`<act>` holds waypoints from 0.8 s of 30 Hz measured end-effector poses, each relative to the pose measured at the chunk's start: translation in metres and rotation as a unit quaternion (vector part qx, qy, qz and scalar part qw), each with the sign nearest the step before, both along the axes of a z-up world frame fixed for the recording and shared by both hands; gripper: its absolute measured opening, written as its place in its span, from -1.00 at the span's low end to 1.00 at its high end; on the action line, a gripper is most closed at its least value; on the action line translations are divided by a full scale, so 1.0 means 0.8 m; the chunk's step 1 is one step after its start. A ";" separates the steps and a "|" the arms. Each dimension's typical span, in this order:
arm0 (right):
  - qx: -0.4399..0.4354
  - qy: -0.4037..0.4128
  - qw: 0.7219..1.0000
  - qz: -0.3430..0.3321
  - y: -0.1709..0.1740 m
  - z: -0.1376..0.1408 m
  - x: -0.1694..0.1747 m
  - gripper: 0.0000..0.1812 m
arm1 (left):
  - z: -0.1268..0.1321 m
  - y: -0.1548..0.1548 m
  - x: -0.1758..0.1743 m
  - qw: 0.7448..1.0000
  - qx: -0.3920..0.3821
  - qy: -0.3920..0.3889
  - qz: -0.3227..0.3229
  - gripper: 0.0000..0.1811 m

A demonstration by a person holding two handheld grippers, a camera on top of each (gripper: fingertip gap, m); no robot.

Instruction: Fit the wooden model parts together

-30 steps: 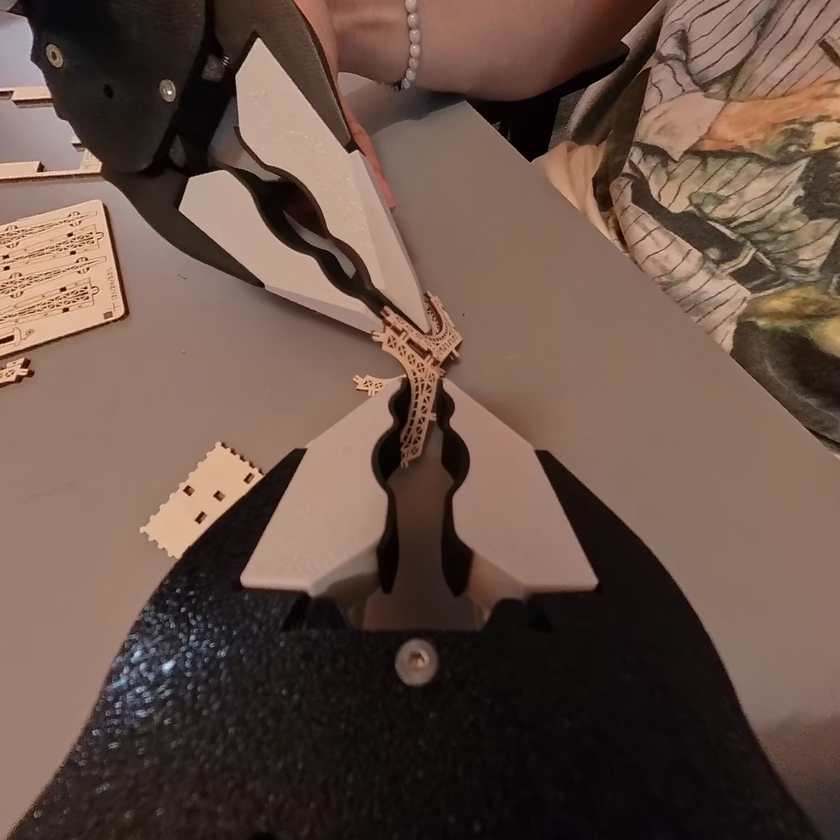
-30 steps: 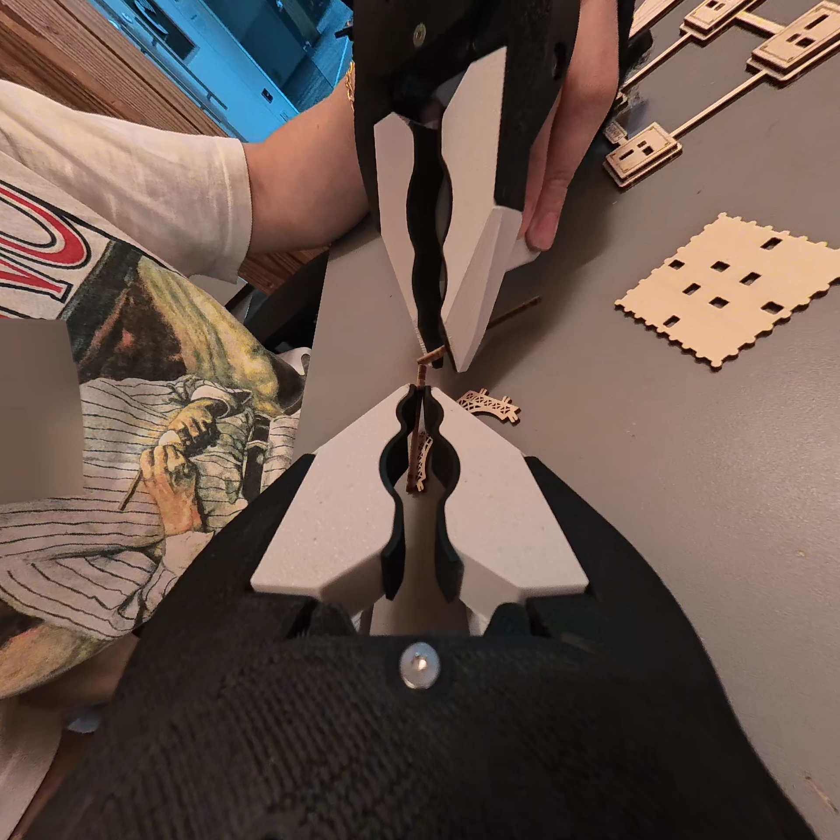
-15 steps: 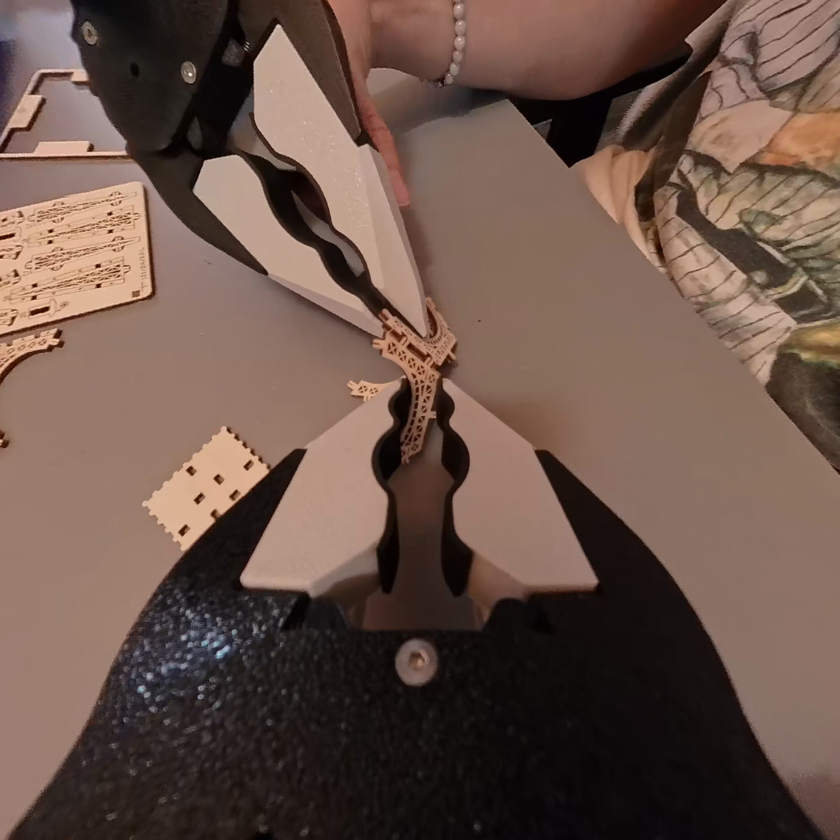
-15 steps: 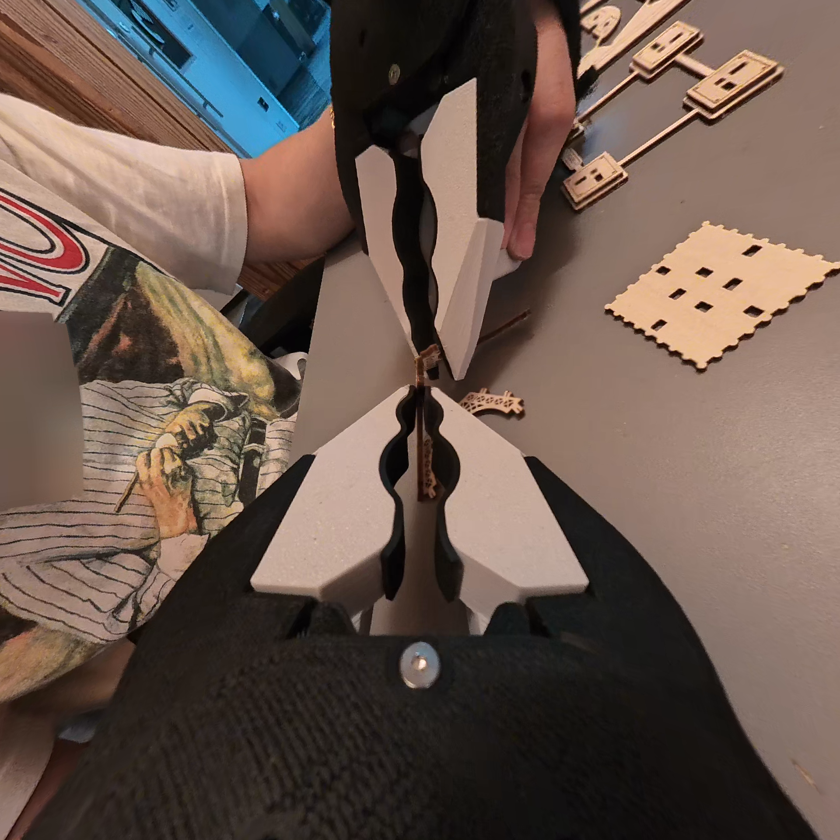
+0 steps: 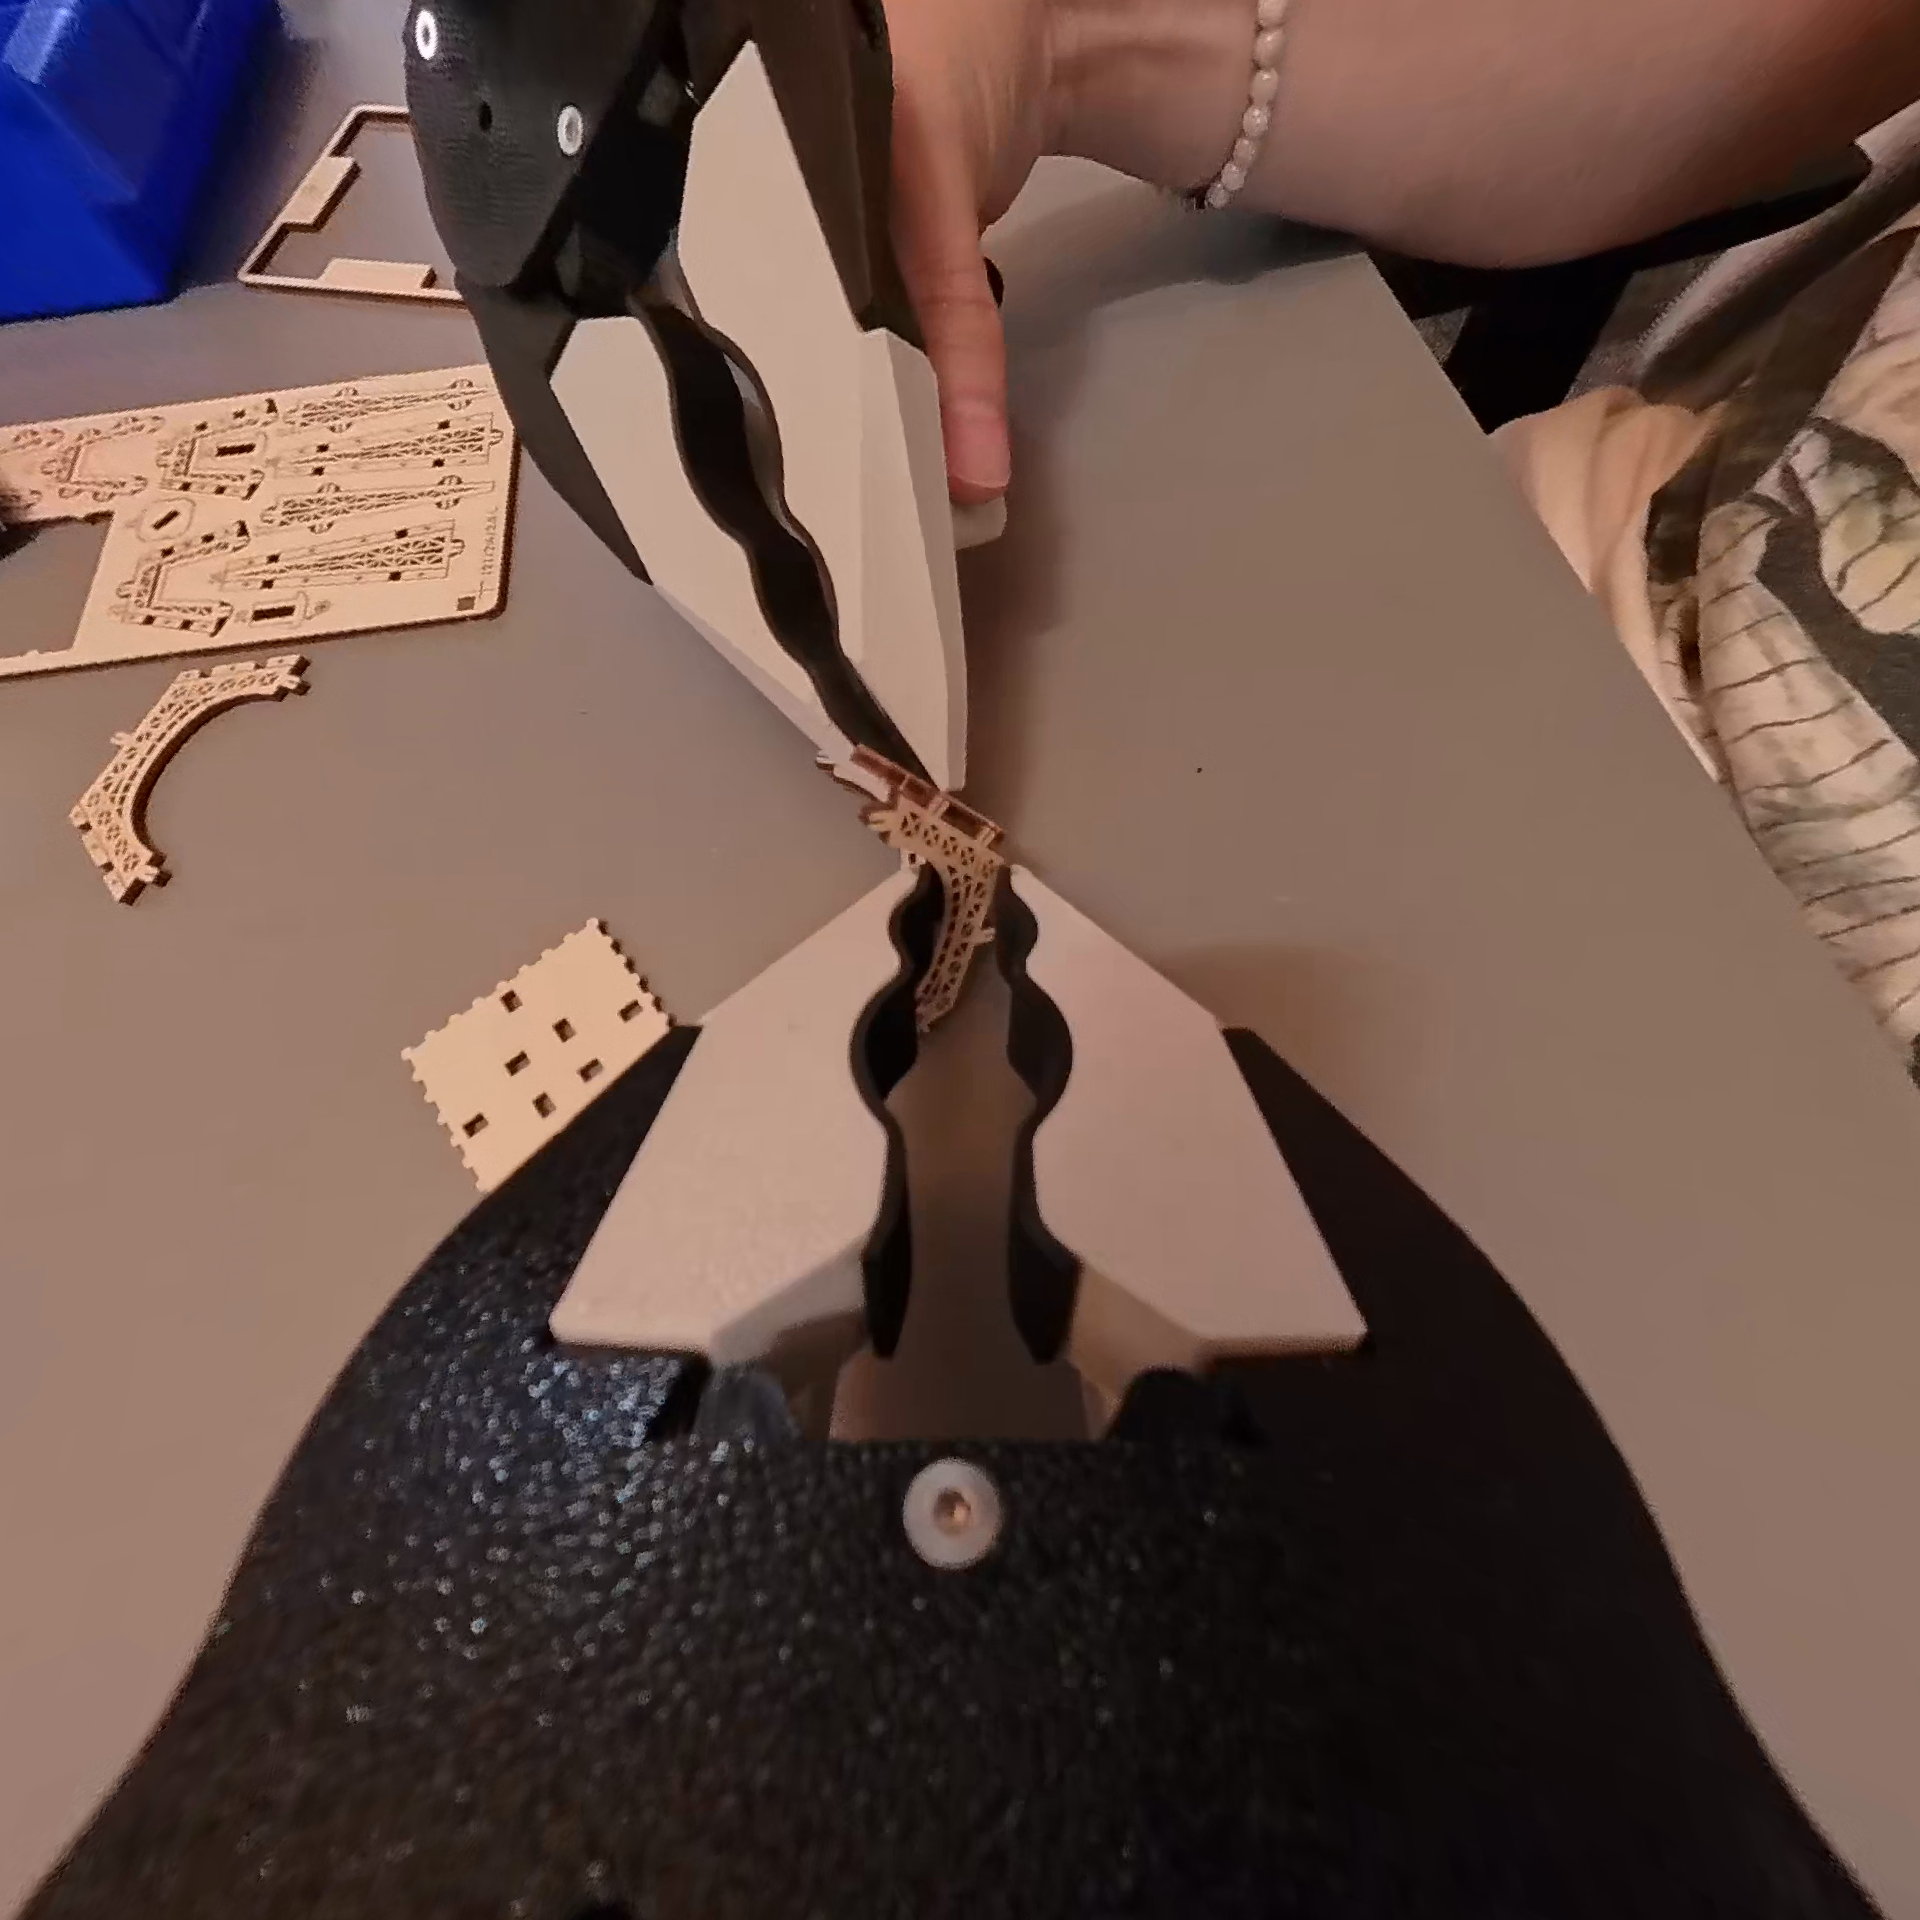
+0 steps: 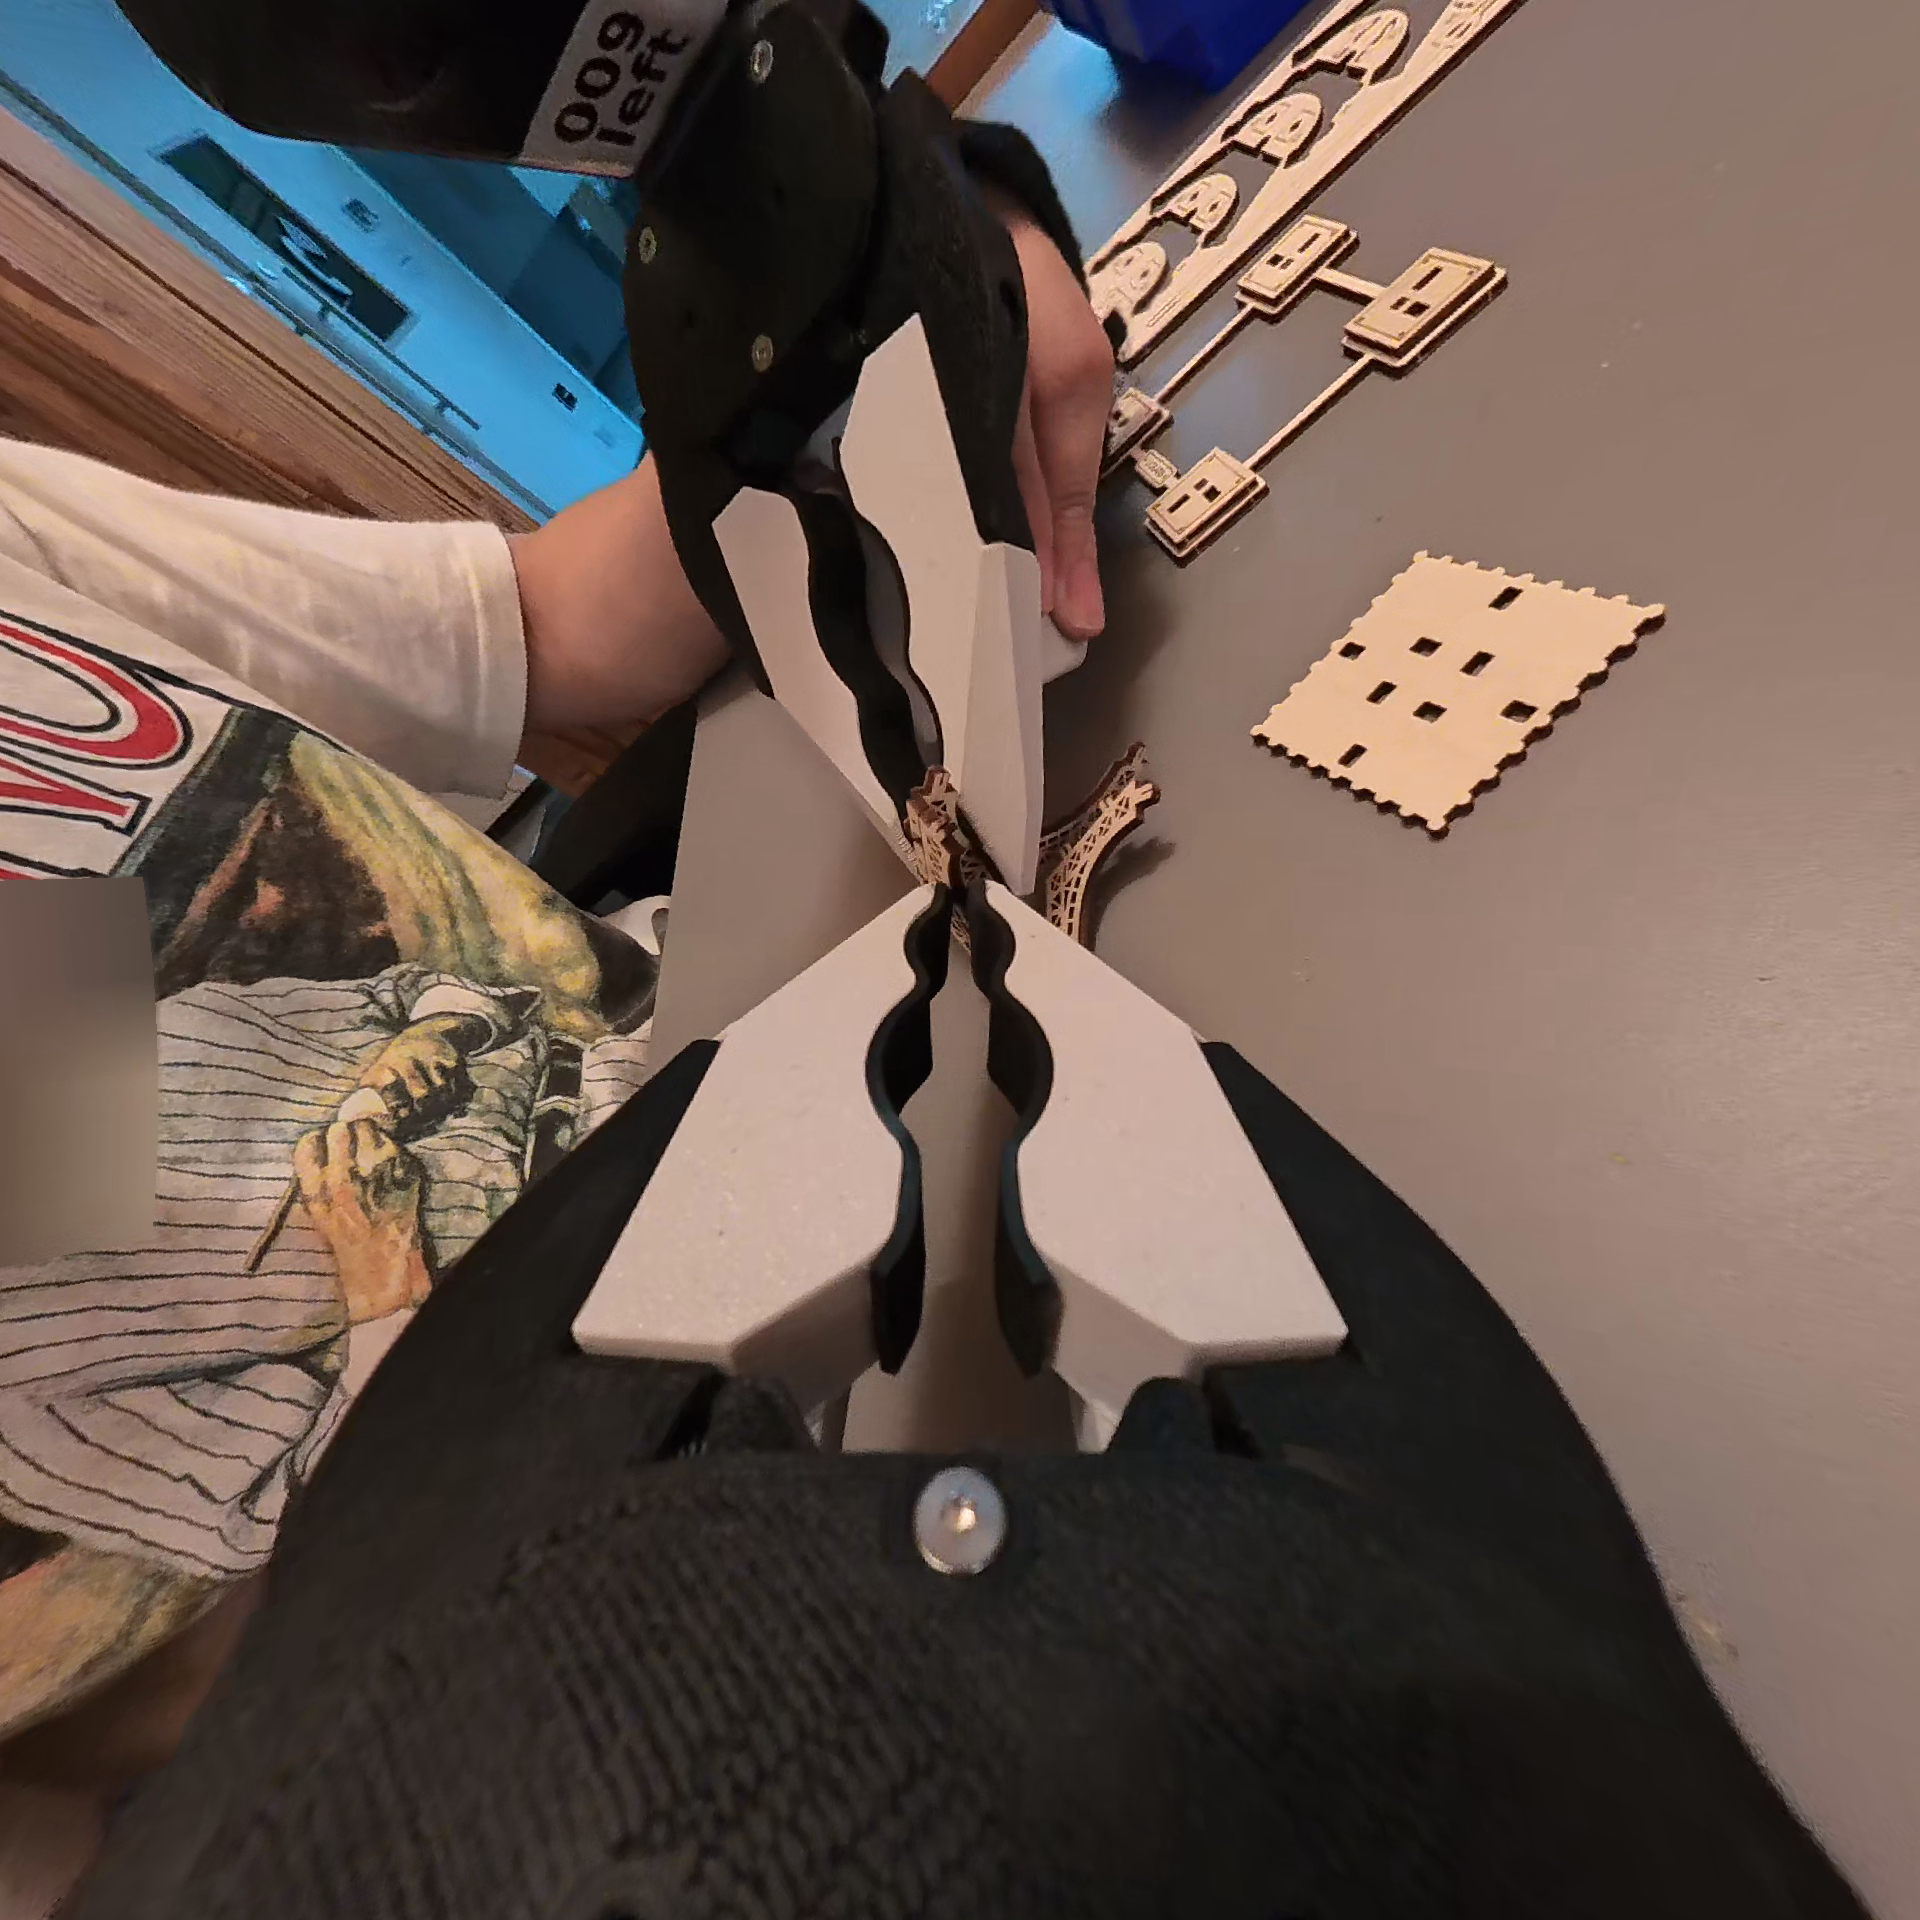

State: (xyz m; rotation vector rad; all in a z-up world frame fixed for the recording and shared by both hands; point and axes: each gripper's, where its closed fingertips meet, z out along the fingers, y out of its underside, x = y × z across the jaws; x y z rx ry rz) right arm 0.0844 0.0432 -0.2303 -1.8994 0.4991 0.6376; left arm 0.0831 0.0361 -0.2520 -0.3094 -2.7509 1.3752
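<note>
My left gripper (image 5: pixel 956 878) is shut on a curved wooden lattice part (image 5: pixel 951 935) that stands between its fingers. My right gripper (image 5: pixel 904 764) comes down from the upper left, shut on a small wooden part (image 5: pixel 883 777). The two parts touch between the gripper tips, just above the grey table (image 5: pixel 1299 727). In the right wrist view my right gripper (image 6: pixel 961 899) is shut, tip to tip with the left gripper (image 6: pixel 961 831), and the parts (image 6: pixel 935 821) show between them. A curved lattice part (image 6: pixel 1096 842) shows just right of the tips. I cannot tell whether it is held.
A square notched wooden plate (image 5: pixel 540 1049) (image 6: pixel 1455 696) lies beside the grippers. An arch part (image 5: pixel 156 769), a sheet of uncut parts (image 5: pixel 312 499) and an emptied frame (image 5: pixel 343 229) lie farther left. Linked small parts (image 6: pixel 1330 301) lie beyond. The person's shirt (image 5: pixel 1766 623) is at the table edge. Left and right tips are no more than a few centimetres apart. My left gripper's tips are some 8 cm from the square notched wooden plate (image 5: pixel 540 1049). Look for it in the right wrist view (image 6: pixel 1448 680) too.
Both grippers stay shut and tip to tip. They have tilted, so more of the table shows. The part that showed deep between my right fingers now shows only at the tips.
</note>
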 end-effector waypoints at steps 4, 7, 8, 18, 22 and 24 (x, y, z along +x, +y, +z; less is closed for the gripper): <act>0.001 -0.007 1.000 0.004 0.000 0.001 -0.002 -0.97 | 0.001 -0.001 -0.003 1.000 -0.002 0.016 0.010 -0.91; 0.010 -0.012 1.000 0.014 0.000 0.005 -0.006 -0.92 | 0.003 -0.005 -0.006 0.999 -0.009 0.029 0.013 -0.91; 0.013 -0.012 1.000 0.017 0.000 0.006 -0.008 -0.92 | 0.003 -0.006 -0.007 0.999 -0.011 0.028 0.012 -0.91; 0.052 0.006 0.999 -0.008 -0.006 0.019 0.004 -0.98 | 0.005 -0.008 -0.002 0.999 -0.020 0.027 0.024 -0.91; 0.060 0.007 0.998 -0.018 -0.017 0.022 0.006 -1.00 | 0.001 -0.009 -0.003 0.999 -0.010 0.025 0.019 -0.91; 0.021 0.004 1.000 -0.020 -0.021 0.008 0.006 -0.92 | -0.001 -0.010 -0.004 1.000 -0.008 0.025 0.016 -0.91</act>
